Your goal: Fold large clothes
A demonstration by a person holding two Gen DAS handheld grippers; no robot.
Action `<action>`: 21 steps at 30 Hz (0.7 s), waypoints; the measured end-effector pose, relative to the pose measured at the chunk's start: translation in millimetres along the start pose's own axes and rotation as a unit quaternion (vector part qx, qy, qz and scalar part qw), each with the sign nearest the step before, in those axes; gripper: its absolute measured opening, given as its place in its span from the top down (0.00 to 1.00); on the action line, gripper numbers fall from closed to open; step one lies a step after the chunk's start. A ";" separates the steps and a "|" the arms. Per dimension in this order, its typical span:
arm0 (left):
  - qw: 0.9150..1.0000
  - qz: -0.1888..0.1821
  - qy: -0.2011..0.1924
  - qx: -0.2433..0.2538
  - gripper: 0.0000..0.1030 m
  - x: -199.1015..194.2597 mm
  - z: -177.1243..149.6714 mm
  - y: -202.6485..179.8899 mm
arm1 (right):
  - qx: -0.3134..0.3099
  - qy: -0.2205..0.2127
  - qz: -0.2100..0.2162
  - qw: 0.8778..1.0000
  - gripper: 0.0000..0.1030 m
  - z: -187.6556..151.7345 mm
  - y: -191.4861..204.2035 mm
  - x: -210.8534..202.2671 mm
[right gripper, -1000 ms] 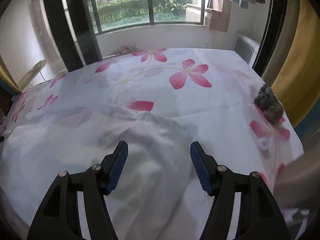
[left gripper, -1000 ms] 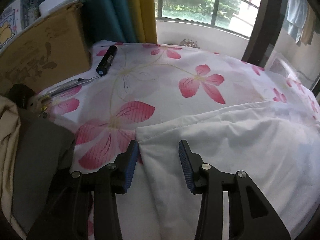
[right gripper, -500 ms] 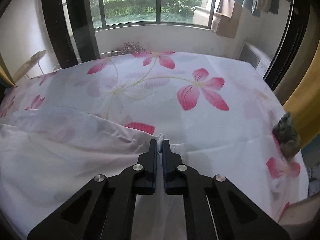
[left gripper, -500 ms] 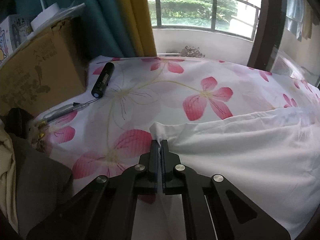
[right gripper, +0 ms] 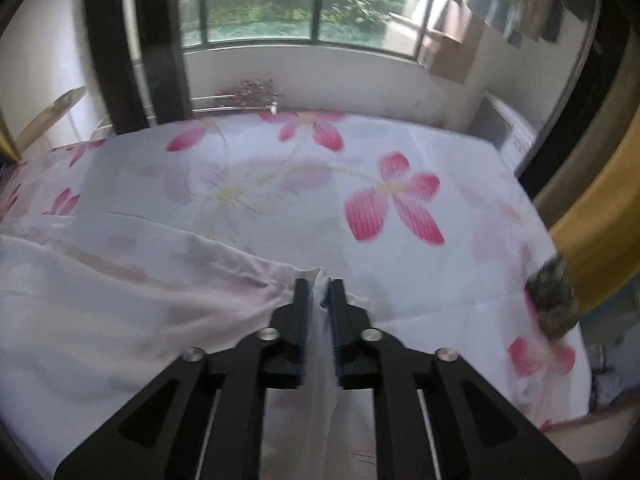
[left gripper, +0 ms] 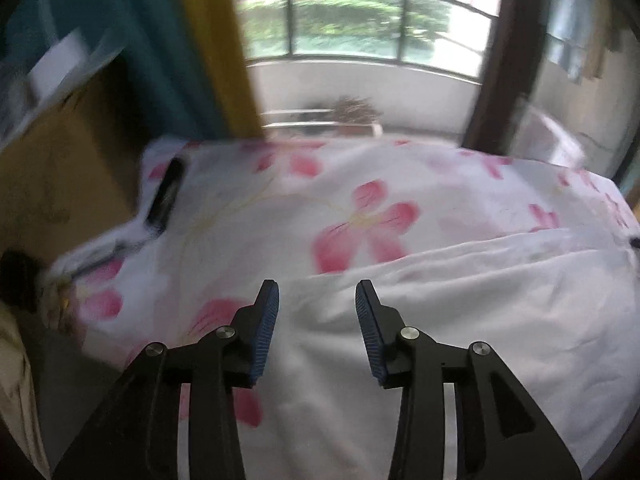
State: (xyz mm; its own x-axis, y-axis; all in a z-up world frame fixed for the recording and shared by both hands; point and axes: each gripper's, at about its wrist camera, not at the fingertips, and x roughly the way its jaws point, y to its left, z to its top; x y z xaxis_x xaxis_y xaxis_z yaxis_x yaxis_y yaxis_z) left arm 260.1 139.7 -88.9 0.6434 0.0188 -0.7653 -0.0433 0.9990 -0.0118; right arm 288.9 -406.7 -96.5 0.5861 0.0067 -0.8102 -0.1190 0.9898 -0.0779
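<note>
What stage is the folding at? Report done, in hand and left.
Done: the white garment lies spread on the floral sheet, with one edge doubled over near the left side; I cannot tell if a fold is finished. In hand: the right hand-held gripper pinches the garment's corner; the left hand-held gripper is open above the cloth. Left: all remaining folds, likely.

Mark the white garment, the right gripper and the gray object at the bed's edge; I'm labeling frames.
white garment (right gripper: 120, 312), right wrist view, its spread body.
right gripper (right gripper: 318, 300), right wrist view, between fingertips, shut on the garment's corner.
gray object (right gripper: 554, 300), right wrist view, its blurred middle.
</note>
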 end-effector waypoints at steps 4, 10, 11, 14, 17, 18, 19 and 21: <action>0.997 -0.045 0.005 0.061 0.59 10.0 17.8 -43.9 | -0.041 -0.021 0.027 0.999 0.44 17.9 20.7 -5.3; 0.986 -0.089 0.042 0.132 0.59 45.9 29.2 -100.9 | -0.133 -0.006 0.105 0.986 0.44 32.9 76.5 16.7; 0.984 -0.091 0.055 0.140 0.59 54.1 30.0 -108.3 | -0.140 0.003 0.110 0.984 0.44 33.2 82.7 23.8; 0.981 -0.087 0.069 0.159 0.59 66.3 28.8 -120.5 | -0.155 0.025 0.127 0.979 0.50 33.1 96.9 43.9; 0.976 -0.102 0.058 0.182 0.97 64.4 27.3 -128.1 | -0.161 0.018 0.156 0.974 0.91 34.2 102.6 41.4; 0.976 -0.098 0.057 0.188 0.97 64.8 27.7 -131.9 | -0.168 0.019 0.153 0.974 0.95 36.0 105.6 40.5; 0.975 -0.094 0.053 0.193 0.98 65.0 27.8 -133.9 | -0.173 0.018 0.149 0.973 0.97 37.3 107.3 40.2; 0.978 -0.084 0.043 0.187 0.98 66.5 30.3 -134.4 | -0.174 0.009 0.130 0.976 0.97 40.0 108.5 41.5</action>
State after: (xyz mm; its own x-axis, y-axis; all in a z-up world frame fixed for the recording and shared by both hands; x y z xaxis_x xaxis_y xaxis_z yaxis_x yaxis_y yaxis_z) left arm 331.8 7.9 -118.8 0.5494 -0.1345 -0.8247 0.3508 0.9329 0.0816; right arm 332.4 -293.3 -115.3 0.4866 0.2459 -0.8383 -0.5289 0.8467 -0.0587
